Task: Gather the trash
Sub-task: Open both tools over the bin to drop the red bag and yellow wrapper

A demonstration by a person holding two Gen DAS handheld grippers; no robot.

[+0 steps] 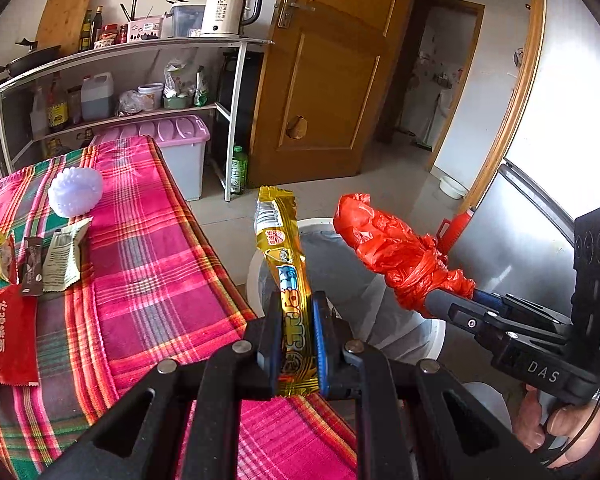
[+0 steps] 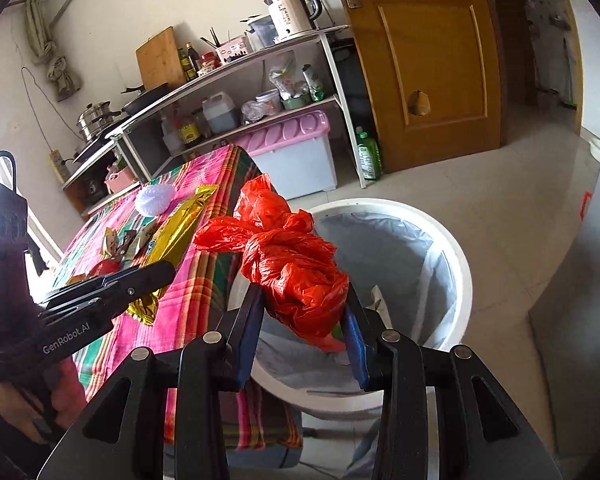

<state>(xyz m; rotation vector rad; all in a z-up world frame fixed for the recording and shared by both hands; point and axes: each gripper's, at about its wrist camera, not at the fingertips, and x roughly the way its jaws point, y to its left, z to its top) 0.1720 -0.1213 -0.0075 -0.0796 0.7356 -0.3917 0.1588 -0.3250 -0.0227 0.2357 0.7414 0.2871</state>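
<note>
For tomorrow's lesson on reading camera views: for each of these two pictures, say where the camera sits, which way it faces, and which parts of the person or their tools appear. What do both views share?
Left wrist: sits on the left gripper, looking along its fingers at the gold wrapper they clamp; right gripper and a hand at right.
Right wrist: sits on the right gripper, clamping the red bag over the white bin; left gripper at left.
Shared: bin, plaid tablecloth, shelf, door.

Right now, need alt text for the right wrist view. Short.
The right gripper is shut on a knotted red plastic bag, held above a white trash bin with a grey liner. At left, the left gripper clamps a gold snack wrapper over a pink plaid tablecloth where more wrappers lie.
</note>
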